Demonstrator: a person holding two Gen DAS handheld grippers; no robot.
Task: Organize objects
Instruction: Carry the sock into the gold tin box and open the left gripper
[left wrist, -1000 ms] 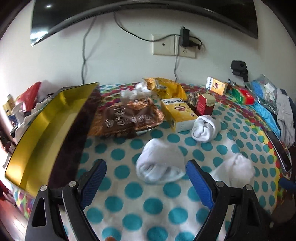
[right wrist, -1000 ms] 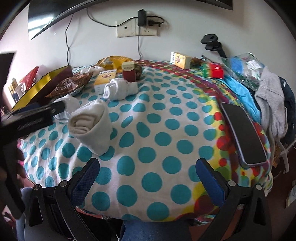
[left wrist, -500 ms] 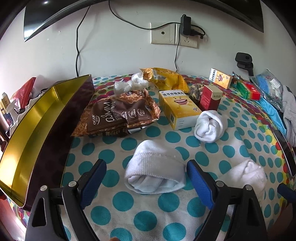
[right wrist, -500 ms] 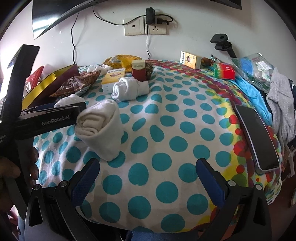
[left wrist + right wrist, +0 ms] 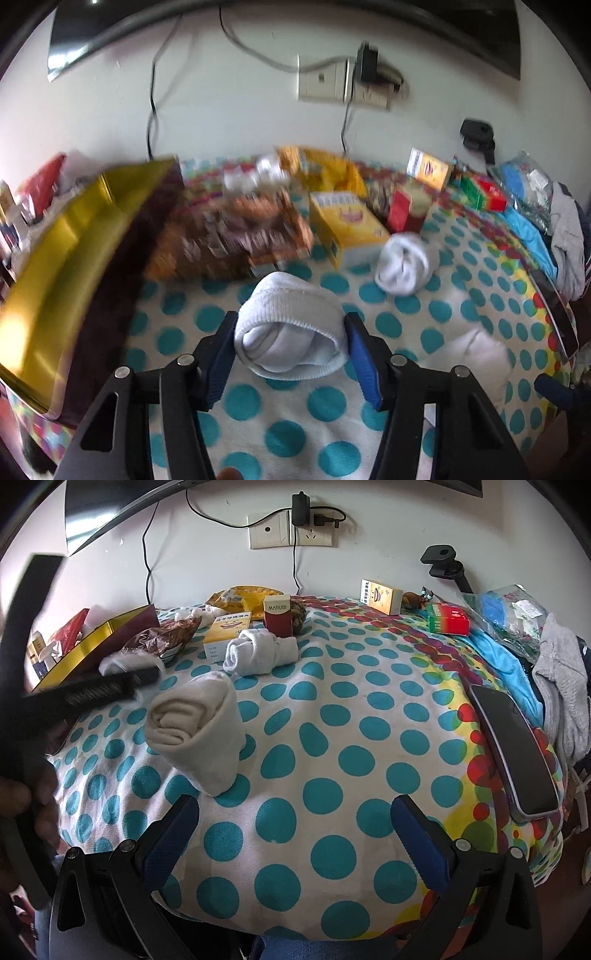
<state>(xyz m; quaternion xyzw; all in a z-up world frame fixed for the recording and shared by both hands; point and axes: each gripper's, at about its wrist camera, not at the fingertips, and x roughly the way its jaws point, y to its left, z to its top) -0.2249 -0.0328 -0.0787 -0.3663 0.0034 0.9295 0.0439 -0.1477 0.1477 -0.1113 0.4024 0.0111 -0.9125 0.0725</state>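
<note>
- While your left gripper is closing, its blue-padded jaws bracket the rolled white sock bundle on the polka-dot bedspread; the pads sit at the bundle's sides, and I judge they are just making contact, not yet squeezing firmly.
- Your right gripper hangs with jaws wide apart over bare bedspread, holding nothing.
- Judging by how things lie, you are early in the job: the long gold-lined dark box on the left looks empty in the part you can see, and most items are loose on the bed.
- Left to sort: the cream rolled sock bundle near your right gripper, a second white rolled sock bundle farther back, a brown crinkly snack bag, a yellow smiling-face carton, a red MARUBI pack, a yellow snack bag, another small smiling-face carton and a red-and-green box.
- A dark phone lies near the right edge; clothes and a plastic bag crowd that side.
- Between your held sock and the box, nothing stands in the way that I can see; the snack bag sits just behind, close to the box's far end.
- Blur hides detail on the left view.
</note>
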